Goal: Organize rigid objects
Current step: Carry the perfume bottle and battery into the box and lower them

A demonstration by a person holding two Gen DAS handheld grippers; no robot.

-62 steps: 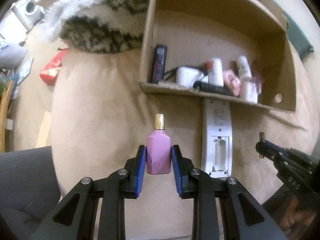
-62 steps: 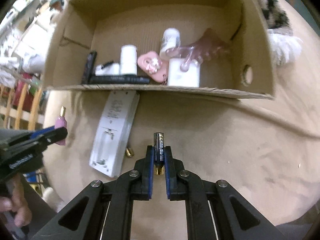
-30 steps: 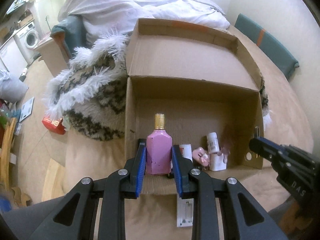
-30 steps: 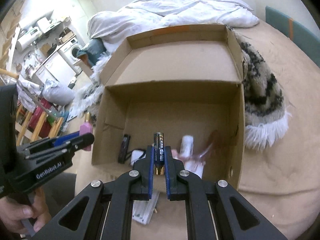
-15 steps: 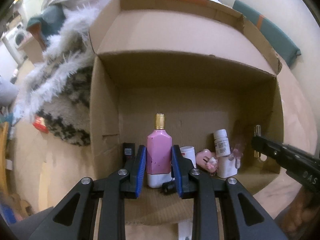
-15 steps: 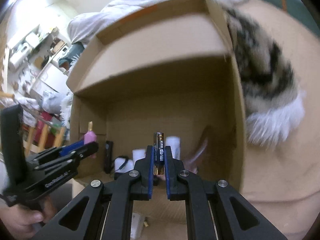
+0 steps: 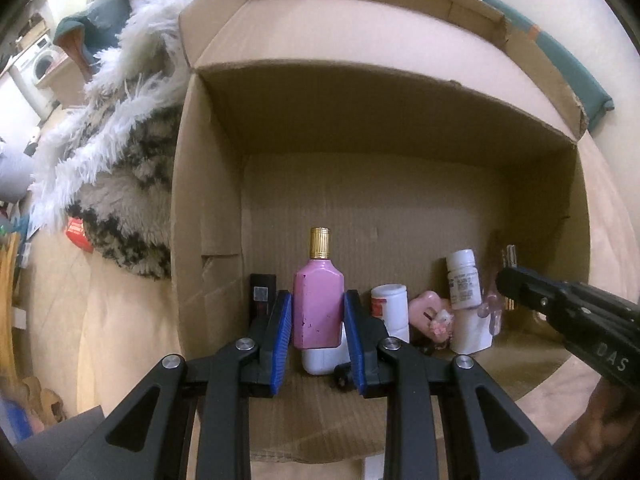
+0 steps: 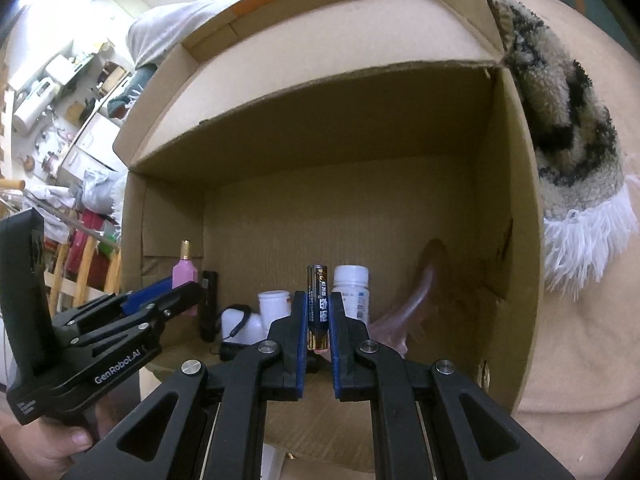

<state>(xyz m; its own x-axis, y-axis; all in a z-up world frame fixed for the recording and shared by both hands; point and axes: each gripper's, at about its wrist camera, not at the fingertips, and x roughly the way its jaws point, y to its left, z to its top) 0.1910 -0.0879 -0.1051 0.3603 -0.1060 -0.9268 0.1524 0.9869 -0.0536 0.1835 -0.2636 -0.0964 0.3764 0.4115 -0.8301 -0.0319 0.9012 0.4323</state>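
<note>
Pink bottle (image 7: 318, 308) pinched upright between the left gripper's (image 7: 318, 334) blue pads, just inside the cardboard box (image 7: 208, 208), other small items beyond. Right wrist view: the right gripper (image 8: 318, 320) clamps a battery (image 8: 317, 306) upright at the box mouth.

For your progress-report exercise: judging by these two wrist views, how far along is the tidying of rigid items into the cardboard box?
Done: a white pill bottle, a pink case and other small items sit in the cardboard box. In hand: the left tool grips a pink bottle, the right tool a battery, both over the box. Left: setting both down and releasing.
</note>
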